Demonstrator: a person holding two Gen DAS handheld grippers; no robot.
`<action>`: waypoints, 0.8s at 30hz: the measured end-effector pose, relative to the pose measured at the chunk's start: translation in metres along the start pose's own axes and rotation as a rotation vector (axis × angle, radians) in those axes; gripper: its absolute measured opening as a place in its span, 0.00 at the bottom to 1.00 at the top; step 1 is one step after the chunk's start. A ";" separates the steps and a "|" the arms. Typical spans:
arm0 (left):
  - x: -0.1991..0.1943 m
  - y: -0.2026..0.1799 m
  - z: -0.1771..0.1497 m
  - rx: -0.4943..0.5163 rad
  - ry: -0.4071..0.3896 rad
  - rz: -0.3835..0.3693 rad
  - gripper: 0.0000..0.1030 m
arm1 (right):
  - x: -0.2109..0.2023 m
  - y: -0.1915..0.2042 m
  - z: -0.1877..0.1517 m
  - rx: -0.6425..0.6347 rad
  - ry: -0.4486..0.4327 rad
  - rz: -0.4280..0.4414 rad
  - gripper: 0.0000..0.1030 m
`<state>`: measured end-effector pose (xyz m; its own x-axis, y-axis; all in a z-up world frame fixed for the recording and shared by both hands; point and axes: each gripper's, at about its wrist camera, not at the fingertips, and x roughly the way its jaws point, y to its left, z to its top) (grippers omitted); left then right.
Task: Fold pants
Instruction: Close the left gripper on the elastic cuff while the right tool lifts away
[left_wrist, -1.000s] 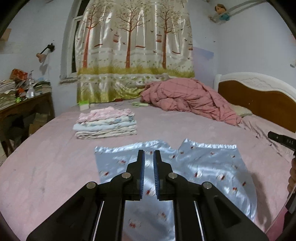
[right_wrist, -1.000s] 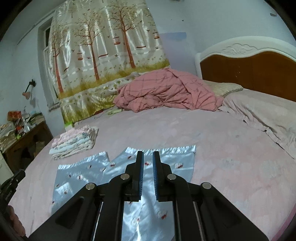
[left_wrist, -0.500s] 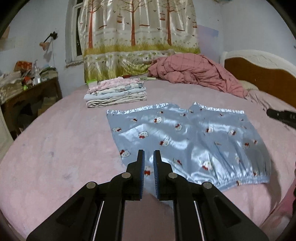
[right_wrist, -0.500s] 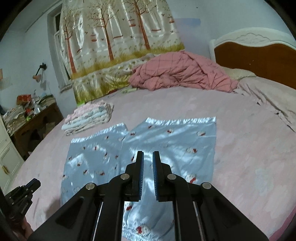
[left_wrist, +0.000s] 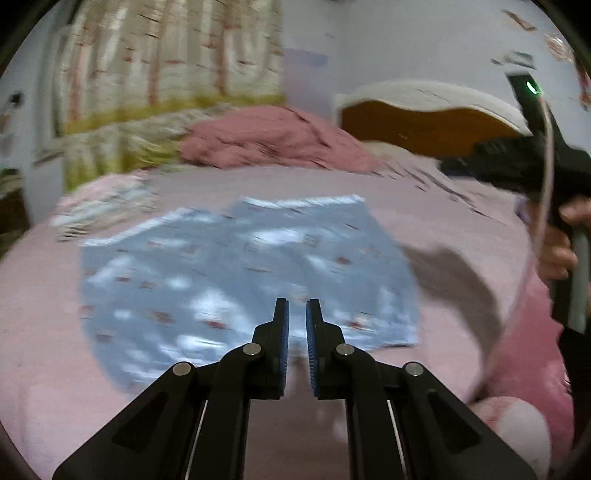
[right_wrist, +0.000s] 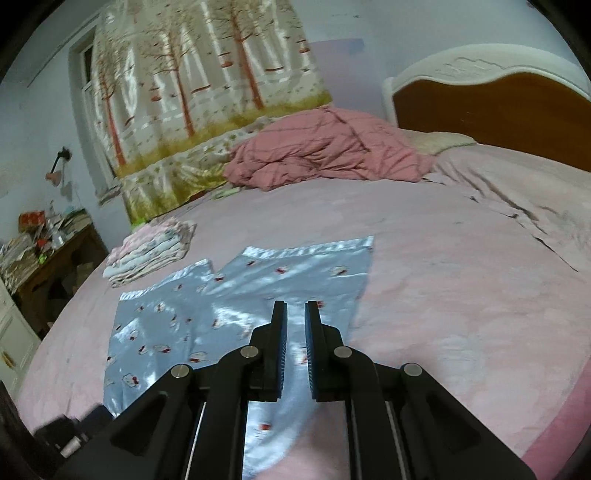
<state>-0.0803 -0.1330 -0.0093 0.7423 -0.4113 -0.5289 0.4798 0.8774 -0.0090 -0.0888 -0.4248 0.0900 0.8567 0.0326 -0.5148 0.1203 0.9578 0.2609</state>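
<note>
On the pink bed (right_wrist: 461, 295), near the clothes pile (right_wrist: 151, 254), the blue pants (right_wrist: 236, 306) lie flat. Both the left gripper (left_wrist: 296, 321) and right gripper (right_wrist: 295, 321) hover with fingers nearly closed, holding nothing. Open wide first, then pinch one edge.

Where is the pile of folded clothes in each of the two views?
Left wrist view: the pile of folded clothes is blurred, at the left edge, beyond the blue pants.
Right wrist view: it lies left of centre, beyond the pants' left leg.
Shared landmark: the tree-print curtain.
</note>
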 end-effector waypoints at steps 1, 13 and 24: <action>0.003 -0.011 -0.001 0.019 0.009 -0.021 0.08 | -0.001 -0.005 0.001 0.005 0.001 -0.002 0.09; 0.037 -0.071 -0.005 0.129 0.103 -0.244 0.08 | 0.013 -0.052 -0.010 0.069 0.065 0.005 0.09; 0.059 -0.077 -0.008 0.162 0.188 -0.237 0.24 | 0.015 -0.066 -0.017 0.080 0.062 -0.013 0.09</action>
<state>-0.0768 -0.2227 -0.0463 0.5094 -0.5330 -0.6756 0.7078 0.7061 -0.0234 -0.0925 -0.4831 0.0516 0.8224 0.0407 -0.5674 0.1728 0.9325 0.3173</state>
